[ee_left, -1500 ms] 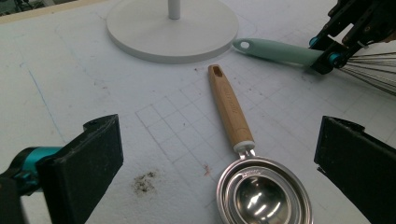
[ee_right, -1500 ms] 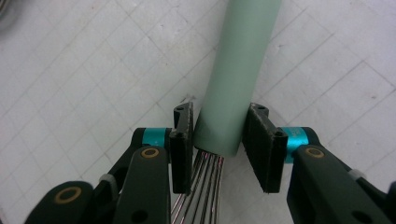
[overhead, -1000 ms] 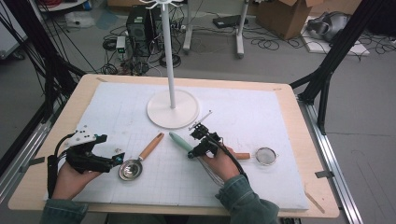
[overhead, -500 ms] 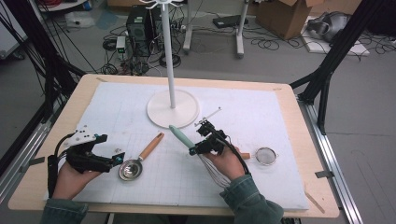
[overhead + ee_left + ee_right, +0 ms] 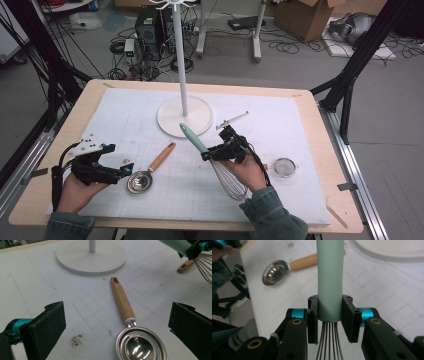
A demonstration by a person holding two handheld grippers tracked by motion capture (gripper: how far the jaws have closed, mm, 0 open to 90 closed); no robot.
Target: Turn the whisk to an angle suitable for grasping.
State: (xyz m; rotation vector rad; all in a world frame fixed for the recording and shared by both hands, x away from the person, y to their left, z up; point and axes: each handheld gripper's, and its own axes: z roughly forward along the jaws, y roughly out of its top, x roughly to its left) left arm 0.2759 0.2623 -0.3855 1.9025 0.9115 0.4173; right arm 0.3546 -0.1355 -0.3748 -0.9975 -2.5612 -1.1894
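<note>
My right gripper (image 5: 212,152) is shut on a whisk's mint-green handle (image 5: 192,139), just above the wires (image 5: 231,185). The whisk is tilted, handle end raised toward the stand. In the right gripper view both pads (image 5: 312,315) press the sides of the green handle (image 5: 330,277). My left gripper (image 5: 125,170) stands open at the left, close to the steel bowl of a wooden-handled measuring scoop (image 5: 150,170). In the left gripper view the scoop (image 5: 125,305) lies on the mat between the wide-apart jaws, untouched by my left gripper (image 5: 118,326).
A white stand with a tall pole and a round base (image 5: 185,116) stands at the middle back. A small strainer (image 5: 285,167) lies right of my right hand, and a thin metal tool (image 5: 232,120) lies right of the base. A white gridded mat (image 5: 310,125) covers the table.
My right gripper has risen with the whisk and moved slightly right; the green handle now points up toward the stand's base. The left gripper and the scoop have stayed put.
</note>
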